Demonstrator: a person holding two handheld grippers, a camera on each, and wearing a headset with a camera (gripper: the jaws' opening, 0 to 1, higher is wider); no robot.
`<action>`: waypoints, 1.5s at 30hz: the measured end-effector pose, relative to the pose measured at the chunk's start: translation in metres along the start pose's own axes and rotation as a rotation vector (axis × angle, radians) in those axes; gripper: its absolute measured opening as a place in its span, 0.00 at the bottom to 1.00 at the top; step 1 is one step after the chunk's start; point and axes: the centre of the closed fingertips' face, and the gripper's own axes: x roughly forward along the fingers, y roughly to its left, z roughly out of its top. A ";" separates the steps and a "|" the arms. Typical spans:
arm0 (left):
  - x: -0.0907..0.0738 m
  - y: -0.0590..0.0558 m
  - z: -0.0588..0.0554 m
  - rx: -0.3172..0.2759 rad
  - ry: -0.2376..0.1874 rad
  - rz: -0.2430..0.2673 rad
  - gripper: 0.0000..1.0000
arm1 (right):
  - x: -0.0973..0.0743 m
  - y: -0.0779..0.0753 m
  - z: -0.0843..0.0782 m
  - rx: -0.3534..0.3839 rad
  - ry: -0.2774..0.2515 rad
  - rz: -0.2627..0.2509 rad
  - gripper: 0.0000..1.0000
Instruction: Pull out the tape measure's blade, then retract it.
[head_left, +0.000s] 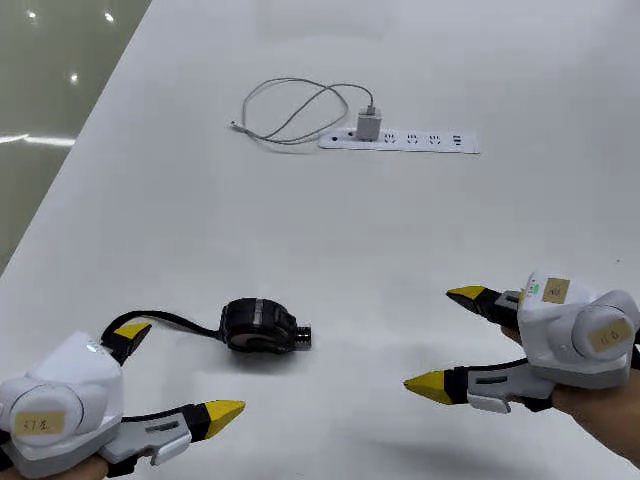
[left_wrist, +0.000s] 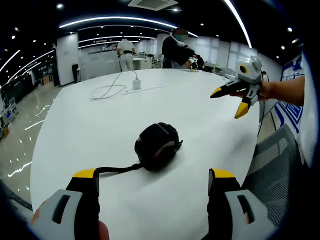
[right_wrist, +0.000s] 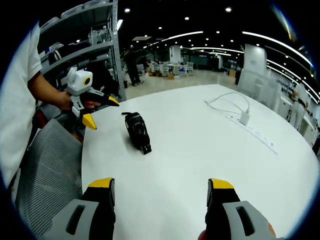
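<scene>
The white table (head_left: 420, 240) is presenting a smooth, matte top. The tape measure (head_left: 262, 326), a rounded black case with a short nose pointing right, is lying on it left of centre in the lower part of the head view, between the two grippers and nearer the left one. Its thin black strap (head_left: 165, 319) is trailing left from the case and ending just beside one yellow tip of the left gripper (head_left: 176, 370); contact cannot be confirmed. That gripper is sitting in the lower left corner with jaws spread wide, grasping nothing. The right gripper (head_left: 448, 340), in the lower right, is likewise spread and empty, well apart from the case. Both are showing pale plastic bodies with paper labels and black jaws with pointed yellow tips. In the upper centre a flat white power strip (head_left: 420, 141) is carrying a white block charger (head_left: 369, 124), and its thin white cable (head_left: 290, 112) is looping left. A glossy greenish floor (head_left: 50, 100) is reflecting lights at upper left. In the right gripper view a grey mesh chair (right_wrist: 45, 165) is standing at lower left and metal shelving (right_wrist: 95, 45) at upper left.
</scene>
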 end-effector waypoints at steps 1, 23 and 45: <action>-0.002 0.000 0.000 0.001 -0.001 0.000 0.88 | -0.002 0.000 -0.001 0.000 0.000 -0.003 0.73; -0.022 -0.007 -0.015 0.043 0.048 -0.070 0.90 | -0.037 0.004 -0.027 0.020 0.023 -0.041 0.75; -0.043 -0.004 -0.025 0.071 0.074 -0.061 0.88 | -0.066 0.008 -0.043 0.076 0.003 -0.098 0.73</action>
